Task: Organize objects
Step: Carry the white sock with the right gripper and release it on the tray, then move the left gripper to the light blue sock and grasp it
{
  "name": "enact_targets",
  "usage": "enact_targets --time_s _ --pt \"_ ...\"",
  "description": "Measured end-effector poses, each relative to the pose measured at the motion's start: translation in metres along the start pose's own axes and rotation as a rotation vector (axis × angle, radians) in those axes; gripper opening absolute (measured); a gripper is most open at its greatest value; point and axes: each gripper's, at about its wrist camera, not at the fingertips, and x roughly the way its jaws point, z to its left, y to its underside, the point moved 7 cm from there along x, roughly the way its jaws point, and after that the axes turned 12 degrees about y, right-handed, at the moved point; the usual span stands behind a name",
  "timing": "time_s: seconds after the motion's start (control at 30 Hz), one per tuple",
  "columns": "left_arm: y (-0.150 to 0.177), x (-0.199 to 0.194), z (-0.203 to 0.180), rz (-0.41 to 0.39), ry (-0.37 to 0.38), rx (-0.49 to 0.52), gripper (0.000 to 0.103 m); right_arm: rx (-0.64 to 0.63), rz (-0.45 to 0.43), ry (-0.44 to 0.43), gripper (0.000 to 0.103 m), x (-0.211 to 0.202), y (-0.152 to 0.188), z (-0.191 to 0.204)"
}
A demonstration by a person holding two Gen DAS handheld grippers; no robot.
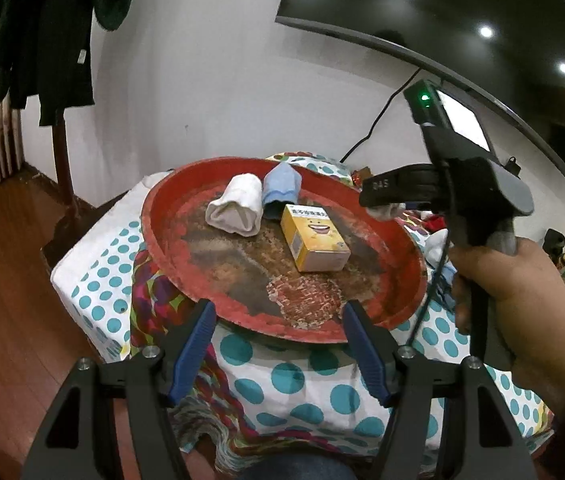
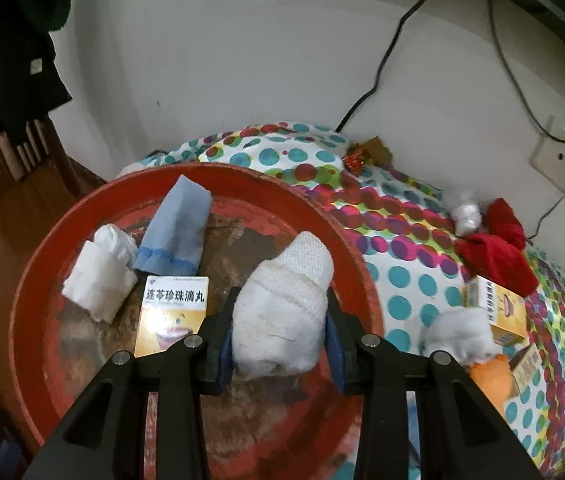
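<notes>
We have a rolled white sock (image 2: 282, 308) pinched between the pads of our right gripper (image 2: 280, 344), carried over the middle of the worn red tray (image 2: 42, 280) and, by the look of it, about to be set down there. Already lying in the tray are a rolled white cloth (image 2: 100, 276), a folded blue cloth (image 2: 176, 234) beside it, and a yellow medicine box (image 2: 172, 312) just in front of both, so we judge three items gathered and a fourth on its way.

Our left gripper (image 1: 280, 344) hangs at the tray's near rim with its fingers spread and nothing between them.

Out on the polka-dot bedspread (image 2: 402, 280), to the right of the tray, several things remain: a fluffy white bundle (image 2: 458, 334), a second yellow box (image 2: 498, 308), an orange item (image 2: 490, 376) we cannot identify, a red cloth (image 2: 498, 248) and a small white bottle (image 2: 466, 214). We reckon the job is perhaps under halfway.
</notes>
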Motion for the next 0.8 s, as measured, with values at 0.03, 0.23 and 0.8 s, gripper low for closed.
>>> enact_targets --time_s 0.03,0.23,0.8 --pt "0.000 0.001 0.002 0.003 0.002 -0.009 0.068 -0.011 0.008 0.004 0.035 0.005 -0.001 0.003" --pt "0.000 0.000 0.003 -0.001 0.009 -0.015 0.068 -0.019 0.071 -0.004 0.037 0.029 0.002 0.011" --pt "0.009 0.007 -0.048 0.041 0.211 0.107 0.068 0.223 -0.205 0.199 0.101 -0.050 0.026 -0.172"
